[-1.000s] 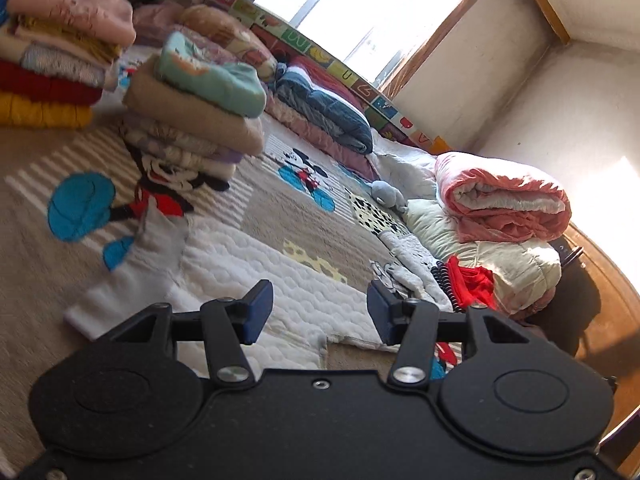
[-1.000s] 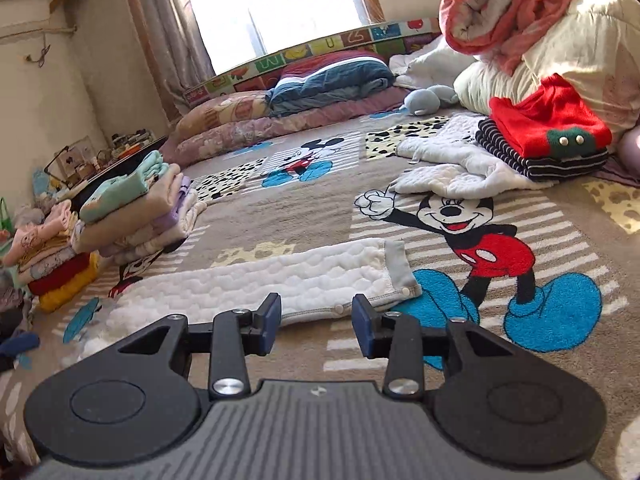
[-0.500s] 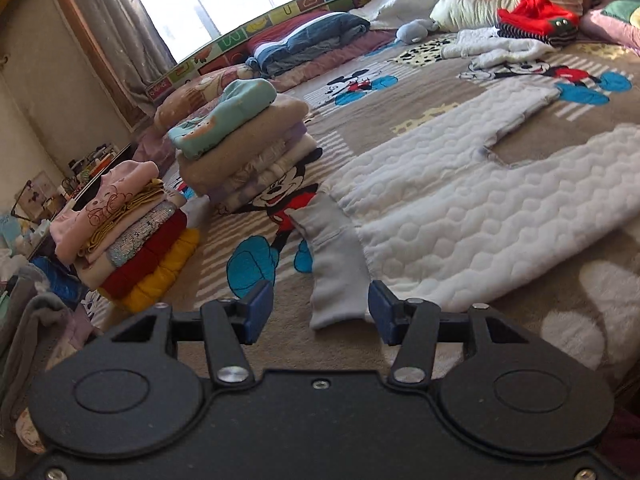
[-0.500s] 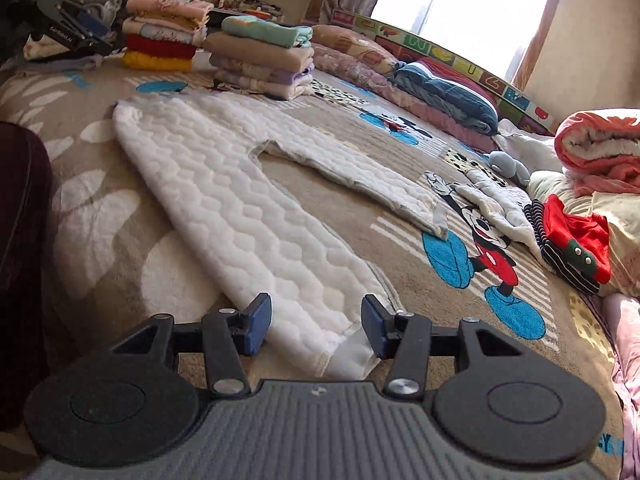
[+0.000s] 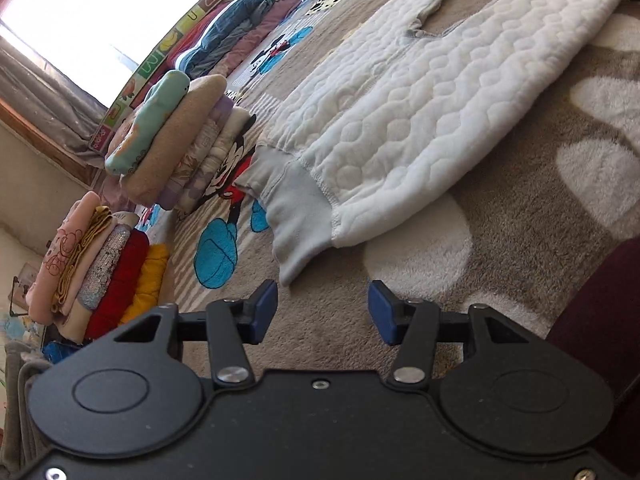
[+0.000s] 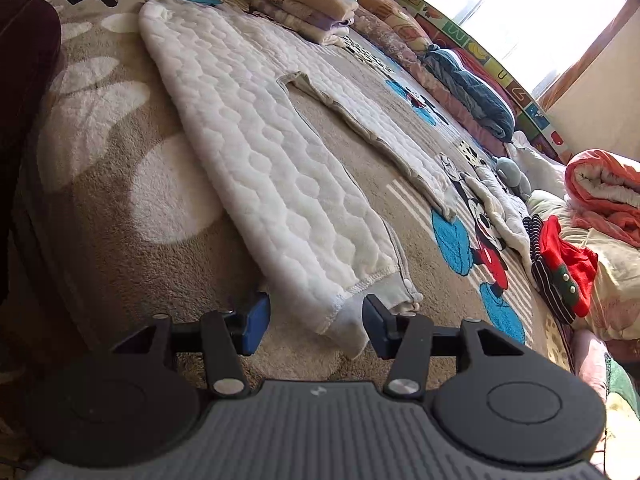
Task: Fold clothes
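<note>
We've got white quilted padded trousers (image 5: 420, 92) spread flat on the beige cartoon-print carpet (image 5: 540, 184), one leg near us, the other further off. Soft, thick, light fabric w/ floppy grey ribbed cuffs; best pinched at cuff or waistband corners. Left gripper (image 5: 322, 310): jaws about half open, empty, just short of the waistband. Right gripper (image 6: 316, 322): jaws opening, cuff end (image 6: 352, 320) between them, not pinched. Only the right view shows the red garment (image 6: 568, 264).
</note>
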A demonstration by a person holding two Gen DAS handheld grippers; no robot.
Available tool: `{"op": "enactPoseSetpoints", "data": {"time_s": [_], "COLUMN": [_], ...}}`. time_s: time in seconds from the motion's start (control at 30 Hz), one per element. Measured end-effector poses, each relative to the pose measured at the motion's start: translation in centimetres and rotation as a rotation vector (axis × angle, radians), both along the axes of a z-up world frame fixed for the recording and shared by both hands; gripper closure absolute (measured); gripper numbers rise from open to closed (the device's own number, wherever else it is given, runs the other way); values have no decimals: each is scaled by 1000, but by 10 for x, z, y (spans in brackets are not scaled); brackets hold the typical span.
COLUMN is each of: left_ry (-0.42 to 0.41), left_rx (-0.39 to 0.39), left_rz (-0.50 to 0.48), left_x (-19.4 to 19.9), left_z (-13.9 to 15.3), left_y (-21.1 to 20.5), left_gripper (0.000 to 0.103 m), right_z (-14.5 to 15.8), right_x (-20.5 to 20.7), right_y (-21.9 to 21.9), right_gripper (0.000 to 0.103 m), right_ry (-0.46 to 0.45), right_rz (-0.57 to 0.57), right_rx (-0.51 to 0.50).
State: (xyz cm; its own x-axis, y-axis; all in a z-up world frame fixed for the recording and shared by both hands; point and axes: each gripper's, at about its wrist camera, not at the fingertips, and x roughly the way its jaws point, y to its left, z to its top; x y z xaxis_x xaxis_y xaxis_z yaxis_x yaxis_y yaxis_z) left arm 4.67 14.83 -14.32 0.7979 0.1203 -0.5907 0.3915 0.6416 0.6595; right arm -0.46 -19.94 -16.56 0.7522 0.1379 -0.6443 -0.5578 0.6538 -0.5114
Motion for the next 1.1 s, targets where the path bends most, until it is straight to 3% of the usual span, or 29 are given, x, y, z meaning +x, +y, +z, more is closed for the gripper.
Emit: {"op": "enactPoseSetpoints", "data": {"time_s": [0.2, 0.37, 0.43, 0.47, 0.5, 0.57, 0.6, 0.63, 0.93, 1.1], "left_ry": [-28, -72, -87, -92, -98, -111, -115, -119, -188, -173], "left_rx": [51, 11, -4, -16, -24, -33, -50, -67, -351, -373], "left_rz": [-67, -70, -77, -77, -72, -57, -52, -46, 68, 78], "left_x": [9, 10, 10, 10, 11, 12, 13, 14, 38, 50], "left_z": [-15, -18, -19, -19, -20, -20, -17, -15, 37, 47], "left_y": [-10, -6, -4, -4, -3, -2, -1, 0, 17, 22], "left_gripper": [53, 54, 59, 62, 69, 80, 95, 99, 103, 103], "right_z": [-8, -15, -16, -15, -14, -12, -10, -5, 42, 62], "right_x": [-8, -11, -12, -11, -10, -9, -8, -7, 22, 59], "right_y": [1, 1, 1, -1, -2, -6, -8, -11, -37, -50], "right_gripper": [52, 57, 58, 64, 75, 83, 87, 88, 91, 93], "right_ry": [-73, -113, -127, -124, -118, -112, -112, -113, -124, -84], "right_rz": [37, 44, 53, 50, 45, 33, 25, 16, -81, -143], "right_rx": [-70, -77, -79, -68, -53, -23, -2, 26, 274, 412]}}
